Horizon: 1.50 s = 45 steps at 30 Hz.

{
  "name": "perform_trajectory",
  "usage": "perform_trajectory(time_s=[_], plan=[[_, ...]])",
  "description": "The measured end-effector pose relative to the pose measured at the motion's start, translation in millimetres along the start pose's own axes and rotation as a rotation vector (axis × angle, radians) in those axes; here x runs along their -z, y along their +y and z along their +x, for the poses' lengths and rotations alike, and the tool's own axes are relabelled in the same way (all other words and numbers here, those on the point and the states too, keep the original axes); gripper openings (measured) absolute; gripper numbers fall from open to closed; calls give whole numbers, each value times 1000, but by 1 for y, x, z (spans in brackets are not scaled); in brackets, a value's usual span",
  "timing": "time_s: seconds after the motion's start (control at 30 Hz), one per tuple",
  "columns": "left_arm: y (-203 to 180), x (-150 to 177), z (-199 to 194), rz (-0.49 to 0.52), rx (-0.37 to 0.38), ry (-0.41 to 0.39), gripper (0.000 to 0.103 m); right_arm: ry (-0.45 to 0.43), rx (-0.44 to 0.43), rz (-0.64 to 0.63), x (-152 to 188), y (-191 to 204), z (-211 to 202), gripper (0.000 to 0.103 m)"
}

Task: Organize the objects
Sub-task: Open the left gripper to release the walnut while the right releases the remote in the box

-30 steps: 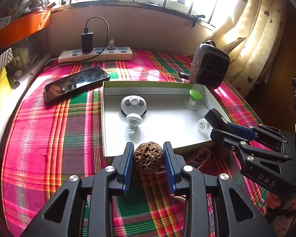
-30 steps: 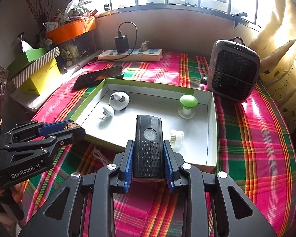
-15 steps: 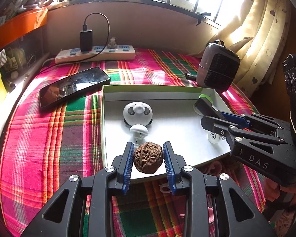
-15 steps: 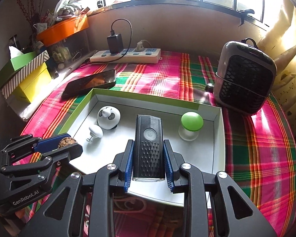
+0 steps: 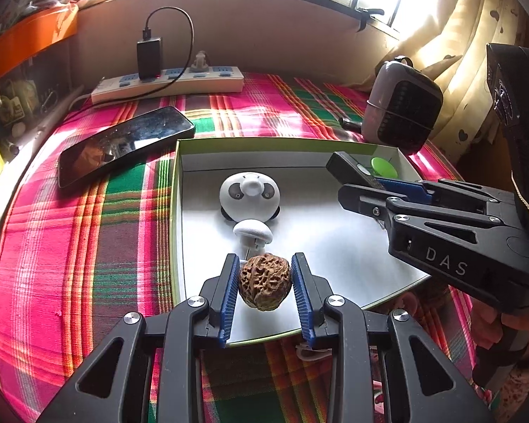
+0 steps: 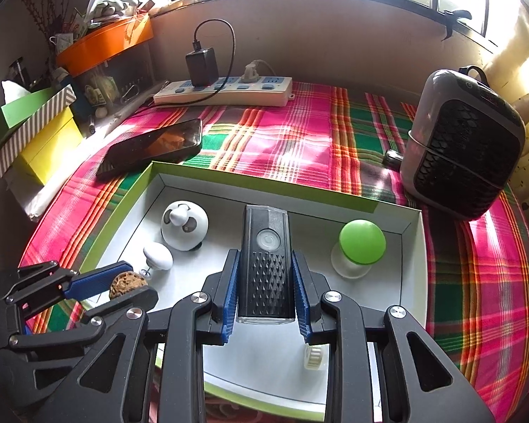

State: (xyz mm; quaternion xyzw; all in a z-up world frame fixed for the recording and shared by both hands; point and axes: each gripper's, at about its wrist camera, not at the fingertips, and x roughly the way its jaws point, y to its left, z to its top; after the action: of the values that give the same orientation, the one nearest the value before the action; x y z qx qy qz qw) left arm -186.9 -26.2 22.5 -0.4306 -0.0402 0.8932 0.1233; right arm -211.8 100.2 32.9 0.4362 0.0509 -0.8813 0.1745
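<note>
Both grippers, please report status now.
Left gripper shut on walnut. Right gripper shut on black device. Both over white tray; mushroom toys inside.

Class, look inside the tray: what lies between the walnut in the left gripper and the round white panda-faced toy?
A small white mushroom-shaped piece lies between the walnut and the panda toy, seen best in the left wrist view.
</note>
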Motion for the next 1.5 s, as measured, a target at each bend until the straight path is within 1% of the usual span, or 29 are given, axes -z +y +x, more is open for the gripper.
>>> perform_trajectory(time_s=[0.23, 0.67, 1.5], plan=[[0, -1, 1, 10, -16, -9, 28, 28, 0, 3, -5, 1, 15, 29], [2, -2, 4, 10, -21, -14, 28, 59, 24, -4, -7, 2, 31, 29], [1, -2, 5, 12, -21, -11, 29, 57, 33, -6, -7, 4, 32, 29]])
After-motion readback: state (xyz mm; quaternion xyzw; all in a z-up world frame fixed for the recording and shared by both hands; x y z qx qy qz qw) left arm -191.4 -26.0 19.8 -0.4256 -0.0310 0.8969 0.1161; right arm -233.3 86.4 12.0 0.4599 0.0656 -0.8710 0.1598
